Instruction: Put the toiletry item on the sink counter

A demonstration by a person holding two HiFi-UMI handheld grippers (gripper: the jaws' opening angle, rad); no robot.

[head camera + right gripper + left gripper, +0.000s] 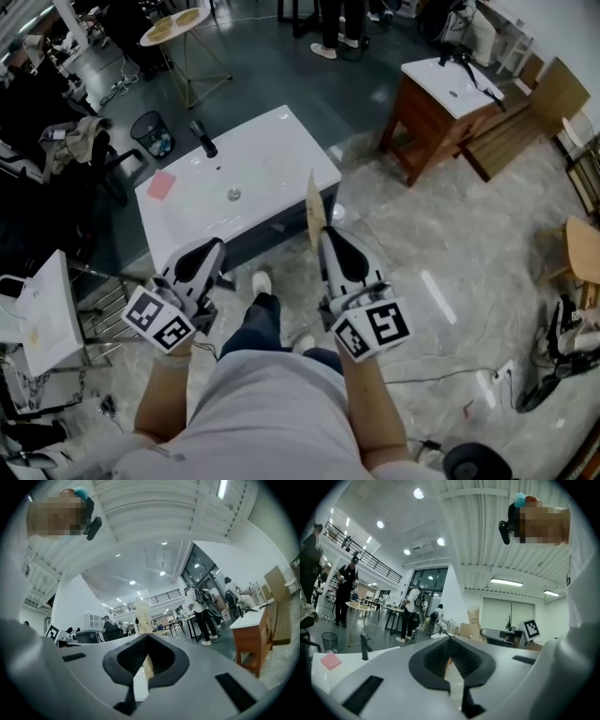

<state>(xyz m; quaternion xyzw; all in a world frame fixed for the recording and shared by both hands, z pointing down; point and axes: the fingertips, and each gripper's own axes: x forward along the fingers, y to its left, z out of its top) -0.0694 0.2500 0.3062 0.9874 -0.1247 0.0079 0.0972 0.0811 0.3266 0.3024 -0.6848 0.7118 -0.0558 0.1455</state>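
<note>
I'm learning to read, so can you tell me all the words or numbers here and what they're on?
No words or numbers can be read.
Cube on the left gripper and cube on the right gripper: black-and-white square patterns, not letters.
Cardboard box: print too blurred.
Toiletry item in the right gripper: no print visible.

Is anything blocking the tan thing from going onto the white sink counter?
Nothing visible is. The right gripper holds the tan item near the sink counter; only a pink pad lies far across it.
</note>
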